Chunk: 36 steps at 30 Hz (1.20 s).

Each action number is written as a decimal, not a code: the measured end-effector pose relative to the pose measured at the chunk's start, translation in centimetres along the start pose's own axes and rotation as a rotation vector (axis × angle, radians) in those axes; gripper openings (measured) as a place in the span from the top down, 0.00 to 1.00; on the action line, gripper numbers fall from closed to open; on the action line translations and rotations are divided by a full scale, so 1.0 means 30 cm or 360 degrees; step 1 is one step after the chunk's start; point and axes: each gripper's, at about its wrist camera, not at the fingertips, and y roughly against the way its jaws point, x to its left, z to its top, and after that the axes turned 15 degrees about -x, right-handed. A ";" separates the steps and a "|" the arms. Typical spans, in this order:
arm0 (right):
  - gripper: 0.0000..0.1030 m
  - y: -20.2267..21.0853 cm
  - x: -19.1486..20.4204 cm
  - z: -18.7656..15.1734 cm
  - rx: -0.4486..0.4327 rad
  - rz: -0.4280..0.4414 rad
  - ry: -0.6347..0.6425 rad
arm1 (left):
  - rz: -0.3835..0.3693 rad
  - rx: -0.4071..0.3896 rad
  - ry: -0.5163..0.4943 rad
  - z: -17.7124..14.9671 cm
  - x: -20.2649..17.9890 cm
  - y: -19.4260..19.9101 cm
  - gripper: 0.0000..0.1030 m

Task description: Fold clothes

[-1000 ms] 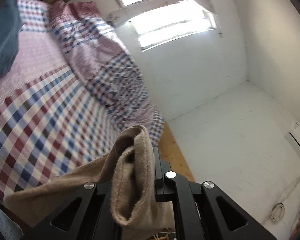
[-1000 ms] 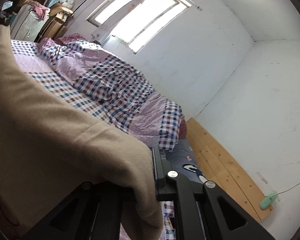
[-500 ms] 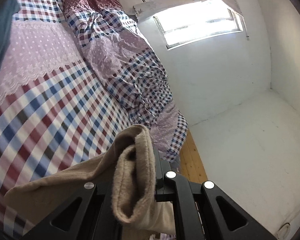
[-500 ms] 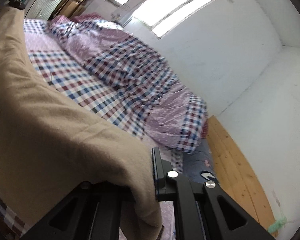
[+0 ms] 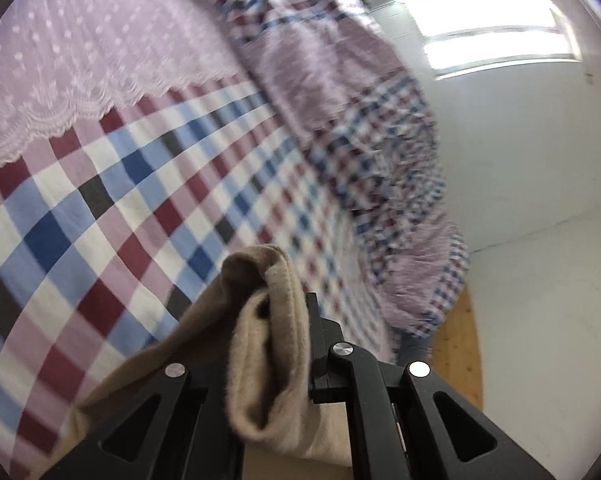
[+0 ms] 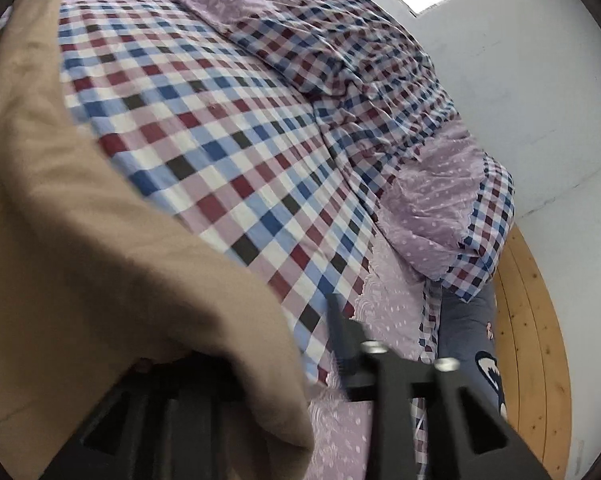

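Observation:
A tan fleece garment [image 5: 268,344] is bunched between the fingers of my left gripper [image 5: 276,320], which is shut on it just above the checked bed sheet [image 5: 112,208]. In the right wrist view the same tan garment [image 6: 80,248] drapes over the left finger of my right gripper [image 6: 300,344], which is shut on its edge. The cloth stretches away to the upper left and hides the left finger. Both grippers hold the garment low over the bed.
A crumpled checked and lilac duvet [image 6: 380,92] lies along the far side of the bed by the white wall. A lilac lace-edged panel [image 5: 100,52] covers the upper bed. A wooden floor strip [image 6: 532,320] and a blue cushion [image 6: 472,344] lie past the bed's corner.
Both grippers have tipped down towards the bed with the tan garment held in them. The window and ceiling have slid out of view and the sheet fills the frames.

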 end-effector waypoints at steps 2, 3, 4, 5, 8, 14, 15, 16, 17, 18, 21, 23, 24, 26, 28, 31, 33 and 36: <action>0.35 -0.037 -0.017 -0.005 -0.0001 -0.0032 -0.0044 | 0.0052 0.0027 -0.0004 0.005 0.020 -0.052 0.95; 0.32 -0.050 -0.034 -0.010 0.0000 -0.0035 -0.0102 | 0.0061 0.0039 -0.0004 0.008 0.027 -0.071 0.94; 0.30 -0.061 -0.051 -0.015 0.0004 -0.0034 -0.0166 | 0.0058 0.0045 -0.0003 0.010 0.031 -0.080 0.93; 0.27 -0.069 -0.072 -0.023 0.0017 -0.0020 -0.0248 | 0.0043 0.0043 -0.0004 0.012 0.031 -0.080 0.92; 0.23 -0.093 -0.128 -0.049 0.0059 0.0026 -0.0494 | -0.0025 0.0036 0.0012 0.026 0.026 -0.065 0.77; 0.19 -0.127 -0.116 -0.070 0.0155 -0.0012 -0.0551 | -0.0098 -0.0107 -0.0034 0.039 0.004 0.008 0.52; 0.19 -0.133 -0.110 -0.070 0.0165 -0.0005 -0.0556 | -0.0100 -0.0160 -0.0064 0.043 -0.002 0.027 0.41; 0.19 -0.142 -0.119 -0.075 0.0179 0.0015 -0.0602 | -0.0101 -0.0200 -0.0089 0.048 -0.006 0.046 0.37; 0.19 -0.149 -0.131 -0.080 0.0190 0.0034 -0.0655 | -0.0101 -0.0219 -0.0107 0.051 -0.007 0.063 0.29; 0.19 -0.151 -0.154 -0.088 0.0193 0.0048 -0.0731 | -0.0101 -0.0237 -0.0125 0.053 -0.007 0.080 0.29; 0.19 -0.156 -0.237 -0.114 0.0201 0.0097 -0.0957 | -0.0096 -0.0282 -0.0192 0.054 -0.010 0.128 0.29; 0.19 -0.151 -0.291 -0.134 0.0213 0.0069 -0.1029 | -0.0080 -0.0278 -0.0272 0.034 -0.018 0.155 0.29; 0.19 -0.144 -0.312 -0.144 0.0222 0.0030 -0.1037 | -0.0081 -0.0276 -0.0299 0.019 -0.021 0.167 0.29; 0.19 -0.122 -0.349 -0.168 0.0242 -0.0071 -0.1034 | -0.0095 -0.0270 -0.0347 -0.025 -0.028 0.192 0.29; 0.19 -0.093 -0.372 -0.197 0.0269 -0.0153 -0.1052 | -0.0116 -0.0258 -0.0369 -0.076 -0.032 0.207 0.28; 0.19 -0.033 -0.384 -0.243 0.0272 -0.0070 -0.1272 | -0.0133 -0.0222 -0.0403 -0.155 -0.035 0.212 0.27; 0.19 0.020 -0.374 -0.269 0.0229 0.0022 -0.1450 | -0.0120 -0.0182 -0.0466 -0.203 -0.039 0.207 0.27; 0.19 0.095 -0.310 -0.290 0.0122 0.0152 -0.1599 | -0.0096 -0.0122 -0.0620 -0.269 -0.057 0.196 0.27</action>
